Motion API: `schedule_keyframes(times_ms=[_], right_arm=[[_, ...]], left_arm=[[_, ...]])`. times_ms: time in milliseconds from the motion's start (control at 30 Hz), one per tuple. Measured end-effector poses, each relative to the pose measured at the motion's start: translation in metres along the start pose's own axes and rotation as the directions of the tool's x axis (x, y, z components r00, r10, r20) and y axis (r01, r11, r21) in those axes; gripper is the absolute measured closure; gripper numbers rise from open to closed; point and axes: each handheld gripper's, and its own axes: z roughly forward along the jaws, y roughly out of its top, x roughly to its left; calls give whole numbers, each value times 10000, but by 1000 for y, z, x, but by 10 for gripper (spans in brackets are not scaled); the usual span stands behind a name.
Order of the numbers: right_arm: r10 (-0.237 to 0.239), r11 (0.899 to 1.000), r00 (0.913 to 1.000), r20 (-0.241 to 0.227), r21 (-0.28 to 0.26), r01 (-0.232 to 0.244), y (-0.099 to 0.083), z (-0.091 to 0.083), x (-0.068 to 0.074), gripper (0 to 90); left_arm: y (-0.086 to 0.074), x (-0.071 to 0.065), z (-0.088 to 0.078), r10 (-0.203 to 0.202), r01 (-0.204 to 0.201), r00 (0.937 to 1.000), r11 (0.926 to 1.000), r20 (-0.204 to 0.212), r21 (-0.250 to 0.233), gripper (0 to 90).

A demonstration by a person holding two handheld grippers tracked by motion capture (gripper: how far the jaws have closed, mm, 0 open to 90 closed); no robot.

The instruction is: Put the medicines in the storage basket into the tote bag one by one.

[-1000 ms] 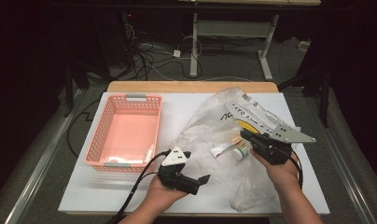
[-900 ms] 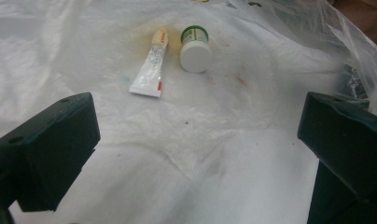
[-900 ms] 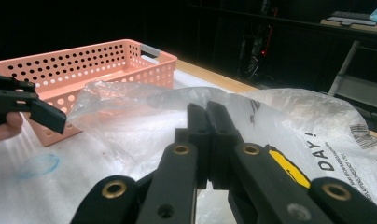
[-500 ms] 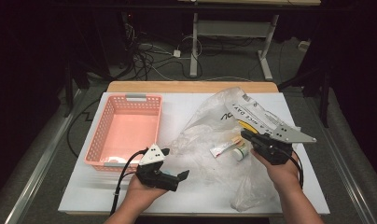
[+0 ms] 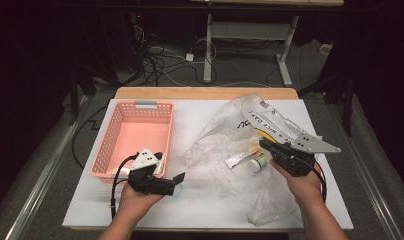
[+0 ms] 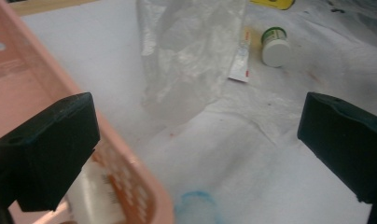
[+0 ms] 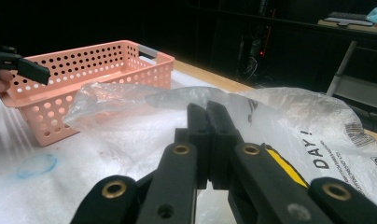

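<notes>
The left gripper (image 6: pixel 196 144) has its two black jaws wide apart, with nothing between them. The left jaw sits over the edge of the pink basket (image 6: pixel 130 172). A blue ring mark (image 6: pixel 196 205) is on the white table (image 6: pixel 84 51) near the basket corner. Farther off lies a clear plastic bag (image 6: pixel 186 51), a small flat packet (image 6: pixel 240 60) and a little white tub with a green band (image 6: pixel 275 46)

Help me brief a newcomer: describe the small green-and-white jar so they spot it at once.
Start at the crumpled clear plastic bag on the right of the white table. The jar lies on its side there, just ahead of the right gripper. Unlike the flat tube beside it, it is round, with a white lid.
</notes>
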Motion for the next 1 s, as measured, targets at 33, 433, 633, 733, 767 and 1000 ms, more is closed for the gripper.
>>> schedule_keyframes(times_ms=[33,433,633,733,767,1000], right_arm=[[7,10000,10000,3,4,-7,0,0,0,900],[51,10000,10000,-4,8,-51,-1,-1,-1,900],[76,10000,10000,60,27,-76,-1,-1,-2,900],[81,10000,9999,61,26,-81,-1,-2,-2,900],[75,10000,10000,58,17,-75,-1,-2,-2,900],[66,10000,10000,59,16,-66,-1,-2,-3,900]], left_arm=[[0,3,-1,-64,64,10000,10000,-74,-5,0],[-7,38,-20,-729,729,9924,9973,-992,-34,0],[-12,51,-28,-1007,1008,9861,9949,-1321,-63,0],[-15,56,-31,-1159,1166,9829,9932,-1431,-32,0],[-16,58,-32,-1209,1218,9821,9925,-1446,-29,0],[-17,63,-35,-1429,1442,9761,9895,-1636,-39,0]])
